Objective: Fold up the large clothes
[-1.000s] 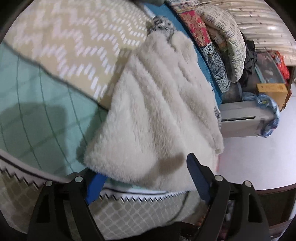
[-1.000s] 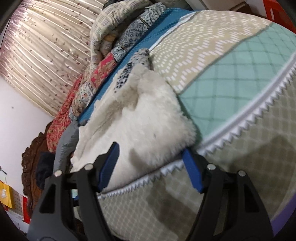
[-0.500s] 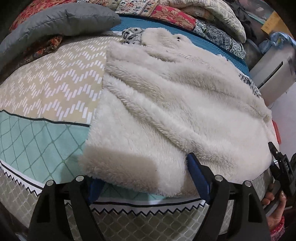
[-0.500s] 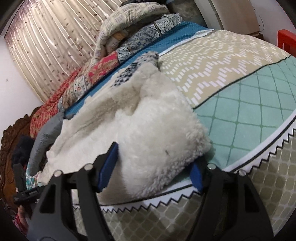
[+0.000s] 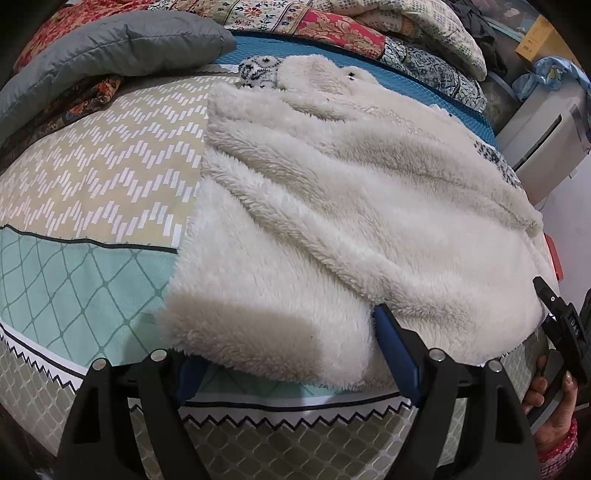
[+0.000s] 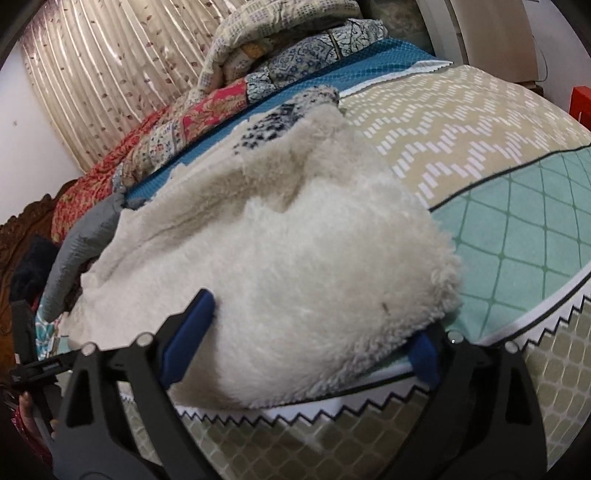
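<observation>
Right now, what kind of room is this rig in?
Most likely a home bedroom: a bed under a beige and teal patterned bedspread, a grey puffy pillow at its far side, and pleated cream curtains behind.

bed (image 5: 92, 229), patterned cover | on it: white fleece garment (image 5: 332, 206), grey pillow (image 5: 110, 48), folded quilts (image 5: 369, 29)

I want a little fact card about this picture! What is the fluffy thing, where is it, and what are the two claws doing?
fluffy thing: white fleece garment, lying spread out
where: on the patterned bedspread, near the bed's front edge
left claw: open, fingers either side of the garment's near left corner
right claw: open, fingers either side of the garment's near right corner
grip: not closed on the fleece yet
behind: grey pillow and piled quilts
</observation>
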